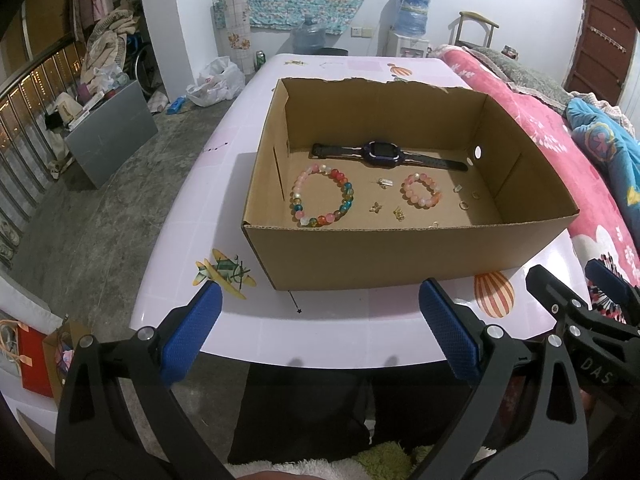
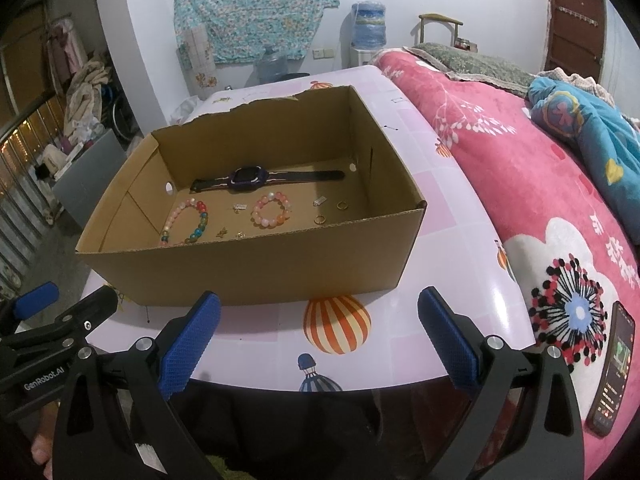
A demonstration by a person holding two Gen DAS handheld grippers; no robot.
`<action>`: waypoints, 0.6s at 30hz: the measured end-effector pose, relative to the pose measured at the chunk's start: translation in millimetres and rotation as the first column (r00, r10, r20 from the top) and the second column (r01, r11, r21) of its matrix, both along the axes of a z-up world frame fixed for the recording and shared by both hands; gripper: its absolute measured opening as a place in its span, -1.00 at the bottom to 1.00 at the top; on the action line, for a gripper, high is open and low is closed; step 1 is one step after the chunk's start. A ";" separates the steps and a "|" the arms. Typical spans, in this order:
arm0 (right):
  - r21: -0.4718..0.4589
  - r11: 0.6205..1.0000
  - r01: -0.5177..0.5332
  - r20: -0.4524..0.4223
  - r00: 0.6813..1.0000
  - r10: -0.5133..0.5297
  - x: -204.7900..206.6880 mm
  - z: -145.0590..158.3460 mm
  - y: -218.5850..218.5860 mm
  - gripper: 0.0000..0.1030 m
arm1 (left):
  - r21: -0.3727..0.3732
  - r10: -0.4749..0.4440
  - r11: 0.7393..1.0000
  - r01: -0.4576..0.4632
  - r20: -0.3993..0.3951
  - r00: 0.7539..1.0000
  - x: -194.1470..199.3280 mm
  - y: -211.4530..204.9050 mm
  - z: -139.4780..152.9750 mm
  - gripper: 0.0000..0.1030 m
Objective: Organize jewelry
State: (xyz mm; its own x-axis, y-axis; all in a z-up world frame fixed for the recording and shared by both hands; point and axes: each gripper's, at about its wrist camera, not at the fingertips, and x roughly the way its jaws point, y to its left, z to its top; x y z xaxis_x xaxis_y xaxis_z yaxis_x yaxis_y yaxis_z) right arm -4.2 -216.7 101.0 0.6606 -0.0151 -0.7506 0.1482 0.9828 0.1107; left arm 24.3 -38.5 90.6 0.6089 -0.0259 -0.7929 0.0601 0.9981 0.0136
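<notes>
An open cardboard box stands on the pink table. Inside lie a dark smartwatch, a large multicoloured bead bracelet, a small pink bead bracelet, small gold charms and rings. My left gripper is open and empty at the table's near edge, in front of the box. My right gripper is open and empty beside it, to the right.
A pink flowered blanket covers the bed to the right, with a phone lying on it. The table has balloon and plane stickers. Clutter, a grey board and bags sit on the floor to the left.
</notes>
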 end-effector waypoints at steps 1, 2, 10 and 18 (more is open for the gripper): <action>0.000 1.000 0.000 0.000 1.000 0.000 0.1 -0.1 0.1 0.87 | 0.000 0.001 1.000 -0.001 -0.001 1.000 0.5 0.3 0.4 0.84; -0.001 1.000 0.001 -0.002 1.000 -0.001 0.1 -0.1 0.2 0.87 | 0.000 0.001 1.000 -0.001 -0.001 1.000 0.8 0.4 0.9 0.84; -0.002 1.000 -0.001 -0.004 1.000 0.001 0.8 0.8 -0.7 0.87 | 0.001 -0.001 1.000 0.001 -0.001 1.000 -0.2 -2.5 0.1 0.84; 0.000 1.000 -0.001 -0.004 1.000 0.001 0.8 0.7 -0.3 0.87 | 0.001 -0.001 1.000 0.001 -0.002 1.000 1.1 -1.2 1.1 0.84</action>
